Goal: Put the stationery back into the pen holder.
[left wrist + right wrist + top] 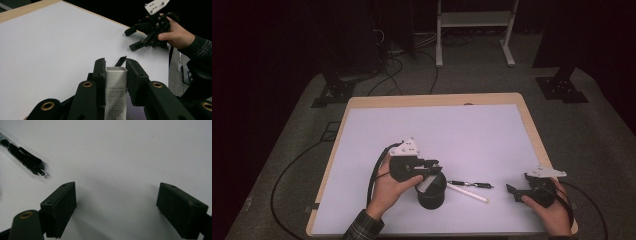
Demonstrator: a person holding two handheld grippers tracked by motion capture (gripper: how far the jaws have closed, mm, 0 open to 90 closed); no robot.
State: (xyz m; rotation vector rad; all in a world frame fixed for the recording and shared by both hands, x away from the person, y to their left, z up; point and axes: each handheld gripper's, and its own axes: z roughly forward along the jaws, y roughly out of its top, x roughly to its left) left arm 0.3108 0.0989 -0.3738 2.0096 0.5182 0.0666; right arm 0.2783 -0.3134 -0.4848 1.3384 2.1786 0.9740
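With the left claw [428,167] clamped on the white stick [115,92], lower it upright into the black mesh cup [432,194], while the right claw [518,192] waits with jaws apart.

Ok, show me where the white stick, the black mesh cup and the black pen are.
white stick [115,85]: left gripper view, on its printed face between the jaws.
black mesh cup [432,196]: high view, on its outer wall.
black pen [470,184]: high view, on the middle of its barrel.
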